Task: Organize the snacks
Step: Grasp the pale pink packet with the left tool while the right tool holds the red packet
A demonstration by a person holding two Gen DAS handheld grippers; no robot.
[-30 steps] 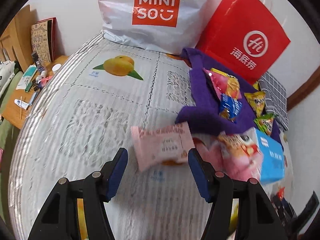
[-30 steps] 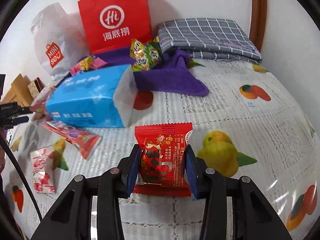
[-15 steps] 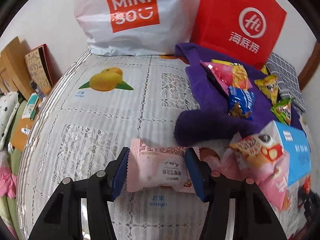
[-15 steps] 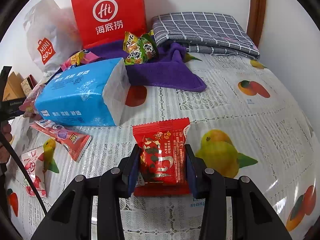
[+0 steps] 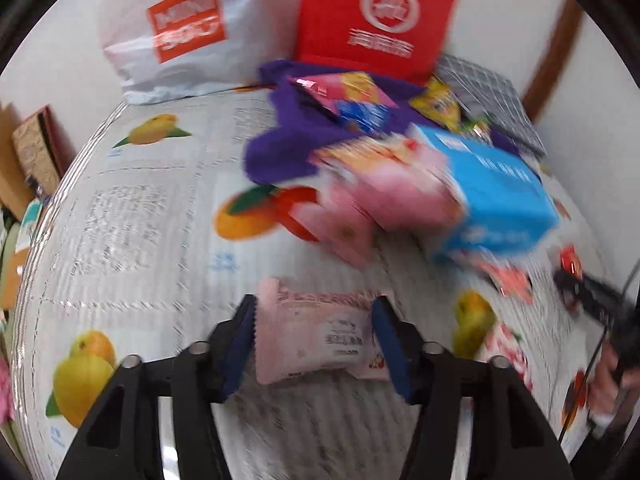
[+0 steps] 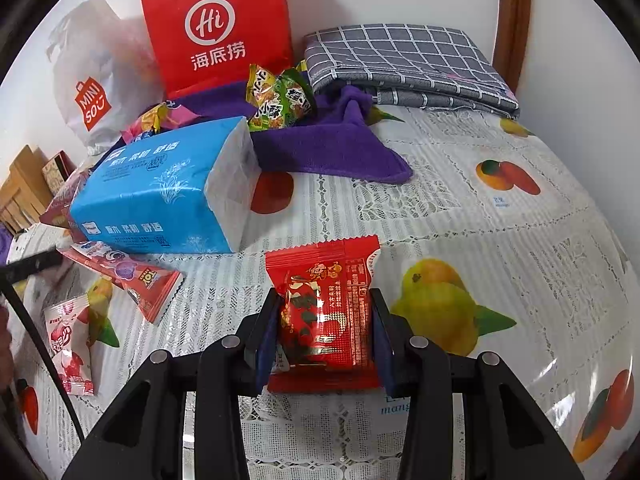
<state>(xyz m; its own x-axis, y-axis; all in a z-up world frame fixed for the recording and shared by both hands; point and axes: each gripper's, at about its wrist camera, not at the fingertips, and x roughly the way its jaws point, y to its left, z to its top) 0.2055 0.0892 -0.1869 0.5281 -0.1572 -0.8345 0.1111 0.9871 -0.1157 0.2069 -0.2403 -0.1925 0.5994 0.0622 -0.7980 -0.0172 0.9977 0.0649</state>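
Red "Hi" bag (image 6: 216, 28) beside white "MINISO" bag (image 6: 94, 76).

Over the fruit-print tablecloth (image 5: 132, 216), the left gripper (image 5: 314, 344) has its jaws opening around a pale pink snack packet (image 5: 316, 340) between its blue pads, with a blurred blue tissue pack (image 5: 500, 196) beyond.
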